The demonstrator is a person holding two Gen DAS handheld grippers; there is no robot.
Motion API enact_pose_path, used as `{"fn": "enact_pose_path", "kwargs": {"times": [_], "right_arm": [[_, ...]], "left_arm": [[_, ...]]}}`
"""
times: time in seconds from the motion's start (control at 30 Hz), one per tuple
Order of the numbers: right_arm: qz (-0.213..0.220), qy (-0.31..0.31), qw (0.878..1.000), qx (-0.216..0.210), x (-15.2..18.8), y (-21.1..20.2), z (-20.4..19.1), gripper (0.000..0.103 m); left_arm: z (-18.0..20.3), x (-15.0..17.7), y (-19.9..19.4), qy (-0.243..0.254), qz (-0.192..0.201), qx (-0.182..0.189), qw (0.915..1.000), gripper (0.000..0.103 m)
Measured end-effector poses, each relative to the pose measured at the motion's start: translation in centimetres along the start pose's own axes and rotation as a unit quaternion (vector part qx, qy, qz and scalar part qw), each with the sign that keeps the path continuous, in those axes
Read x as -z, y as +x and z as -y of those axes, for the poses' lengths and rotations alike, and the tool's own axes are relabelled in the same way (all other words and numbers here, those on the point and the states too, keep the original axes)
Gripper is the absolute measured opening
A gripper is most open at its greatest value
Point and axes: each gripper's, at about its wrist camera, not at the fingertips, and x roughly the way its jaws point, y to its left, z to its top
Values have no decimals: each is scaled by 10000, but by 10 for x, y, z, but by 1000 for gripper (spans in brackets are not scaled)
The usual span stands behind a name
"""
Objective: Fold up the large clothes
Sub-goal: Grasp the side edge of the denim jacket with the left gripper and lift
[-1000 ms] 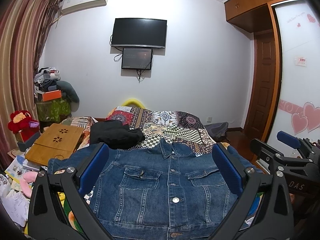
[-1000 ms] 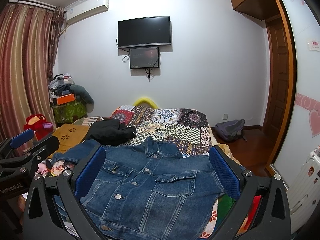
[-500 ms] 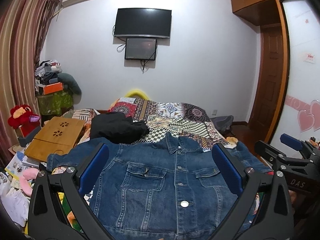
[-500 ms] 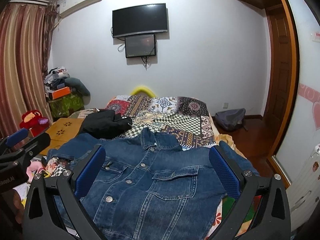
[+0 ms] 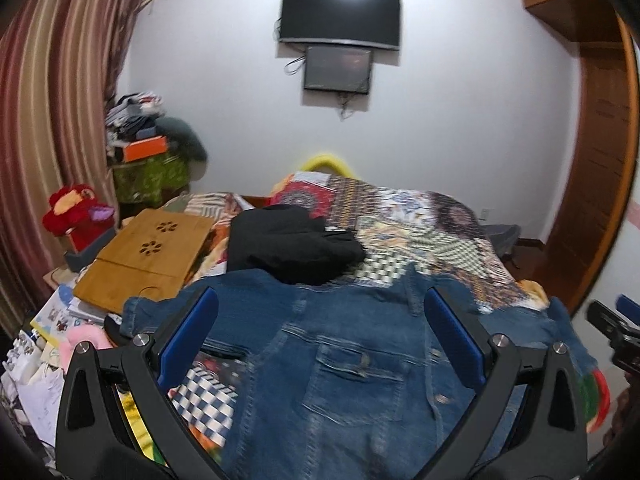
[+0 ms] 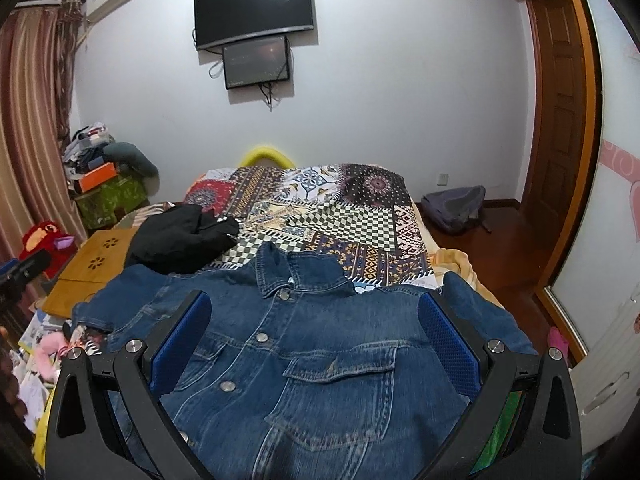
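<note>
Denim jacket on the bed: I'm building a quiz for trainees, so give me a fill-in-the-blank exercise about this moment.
1. The denim jacket lies spread with its buttoned ____ facing up.
2. Beyond its collar lies a crumpled garment coloured ____.
3. The right gripper and the left gripper both stand ____, holding nothing.
4. High on the wall hangs a ____.

Missing words: front; black; open; television

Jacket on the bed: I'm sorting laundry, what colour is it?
Dark blue denim jacket with silver buttons; clearest in the right wrist view.
</note>
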Motion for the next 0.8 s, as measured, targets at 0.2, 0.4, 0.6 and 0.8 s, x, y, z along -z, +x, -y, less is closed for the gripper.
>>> {"fn": "enact_pose_path", "kwargs": {"times": [0.2, 0.4, 0.6, 0.8], "right_arm": [[-227, -59, 9996, 171, -5, 26, -1, 103], [-501, -78, 9982, 325, -4, 50, 3, 103], [-772, -154, 9955, 526, -2, 69, 6, 103], [-984, -200, 9928, 653, -2, 88, 6, 103]], "left_arm": [[-49, -7, 56, -197, -309, -498, 9981, 103], [-123, 3, 130, -1084, -1213, -429, 9857, 103], [-198, 38, 188, -2283, -2118, 35, 9503, 103], [-242, 79, 216, -3215, -2502, 302, 9127, 95]]}}
